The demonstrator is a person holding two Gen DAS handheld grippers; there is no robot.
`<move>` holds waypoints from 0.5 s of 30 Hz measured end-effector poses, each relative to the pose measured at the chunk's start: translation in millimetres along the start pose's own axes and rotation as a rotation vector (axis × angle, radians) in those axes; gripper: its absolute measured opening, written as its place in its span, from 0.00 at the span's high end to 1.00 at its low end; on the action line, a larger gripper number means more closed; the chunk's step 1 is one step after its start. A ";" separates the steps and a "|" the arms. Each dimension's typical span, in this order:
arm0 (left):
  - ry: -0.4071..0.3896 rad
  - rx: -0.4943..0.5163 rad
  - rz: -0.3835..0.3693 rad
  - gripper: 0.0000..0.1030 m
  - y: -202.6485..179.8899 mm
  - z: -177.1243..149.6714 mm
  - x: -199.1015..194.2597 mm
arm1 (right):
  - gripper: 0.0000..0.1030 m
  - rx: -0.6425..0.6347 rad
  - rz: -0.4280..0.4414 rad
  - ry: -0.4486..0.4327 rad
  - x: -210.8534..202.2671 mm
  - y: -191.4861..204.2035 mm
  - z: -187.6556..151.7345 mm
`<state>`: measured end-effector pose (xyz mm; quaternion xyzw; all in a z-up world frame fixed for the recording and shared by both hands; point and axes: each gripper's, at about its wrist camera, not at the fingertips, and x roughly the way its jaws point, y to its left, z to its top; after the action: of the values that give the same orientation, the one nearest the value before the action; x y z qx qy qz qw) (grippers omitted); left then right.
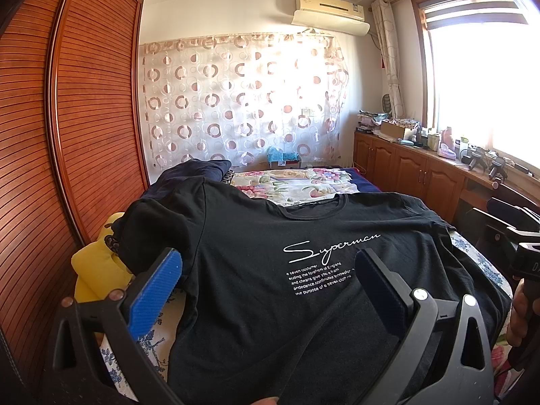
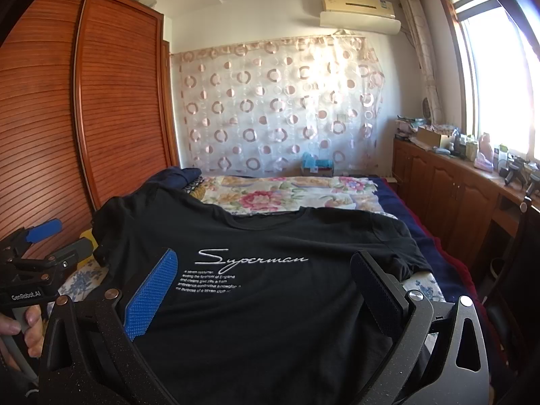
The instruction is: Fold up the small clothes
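Observation:
A black T-shirt (image 1: 270,270) with white "Superman" lettering lies spread face up on the bed, collar toward the far end; it also shows in the right wrist view (image 2: 270,287). My left gripper (image 1: 266,263) is open, its blue-padded fingers (image 1: 158,290) spread wide above the shirt's lower half. My right gripper (image 2: 263,270) is open too, hovering over the shirt's lower part. Neither holds anything. The shirt's bottom hem is hidden below both frames.
A floral quilt (image 1: 293,182) covers the bed's far end. A dark garment (image 1: 195,168) and a yellow plush toy (image 1: 98,270) lie at the left. A slatted wooden wardrobe (image 1: 84,118) stands left; a cluttered wooden cabinet (image 1: 422,165) runs under the window at right.

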<state>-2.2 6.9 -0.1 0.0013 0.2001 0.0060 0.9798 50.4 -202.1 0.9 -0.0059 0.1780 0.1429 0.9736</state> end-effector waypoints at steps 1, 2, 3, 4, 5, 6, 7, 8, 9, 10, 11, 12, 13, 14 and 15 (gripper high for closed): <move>-0.001 0.000 -0.001 0.00 0.0 -0.2 0.0 | 0.00 0.000 0.000 0.000 -0.1 -0.9 -0.1; 0.000 0.000 -0.001 0.00 0.3 -0.4 0.2 | 0.00 0.000 0.000 0.000 0.0 -0.3 -0.1; 0.000 0.000 0.000 0.00 -0.1 -0.2 0.1 | 0.00 0.000 0.000 0.000 -0.3 -1.4 -0.1; 0.001 -0.001 -0.001 0.00 0.0 -0.4 0.1 | 0.00 0.000 0.001 0.000 -0.2 -0.9 -0.2; 0.005 -0.003 -0.004 0.00 -0.1 -0.5 0.2 | 0.00 0.000 0.001 0.000 0.2 -0.4 -0.4; 0.009 -0.004 -0.006 0.00 -1.3 -0.2 0.7 | 0.00 0.000 0.005 0.003 1.0 0.6 -0.6; 0.013 -0.005 -0.005 0.00 -3.1 0.3 1.4 | 0.00 -0.002 0.013 0.008 3.5 4.4 -0.4; 0.018 -0.006 -0.003 0.00 -2.5 0.0 2.3 | 0.00 -0.006 0.020 0.013 5.7 7.5 -0.6; 0.023 -0.008 -0.001 0.00 -1.1 -0.3 3.4 | 0.00 -0.011 0.027 0.021 7.8 11.2 -0.4; 0.029 -0.012 -0.002 0.00 1.1 -0.7 4.8 | 0.00 -0.016 0.034 0.028 10.4 14.8 -1.0; 0.035 -0.016 -0.001 0.00 3.1 -0.9 5.9 | 0.00 -0.020 0.044 0.035 13.1 18.4 -1.8; 0.042 -0.021 0.001 0.00 5.7 -1.0 7.1 | 0.00 -0.024 0.052 0.040 15.2 20.7 -2.2; 0.046 -0.024 0.003 0.00 7.9 -1.6 8.5 | 0.00 -0.027 0.060 0.044 17.4 23.8 -2.7; 0.052 -0.028 0.005 0.00 12.5 -3.5 10.5 | 0.00 -0.031 0.064 0.049 19.7 24.1 -4.1; 0.056 -0.031 0.010 0.00 15.3 -3.7 11.1 | 0.00 -0.035 0.067 0.054 22.5 26.6 -5.0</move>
<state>6.3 22.4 -7.7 -0.0132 0.2276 0.0139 0.9736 61.4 -170.7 -10.6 -0.0209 0.2018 0.1781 0.9629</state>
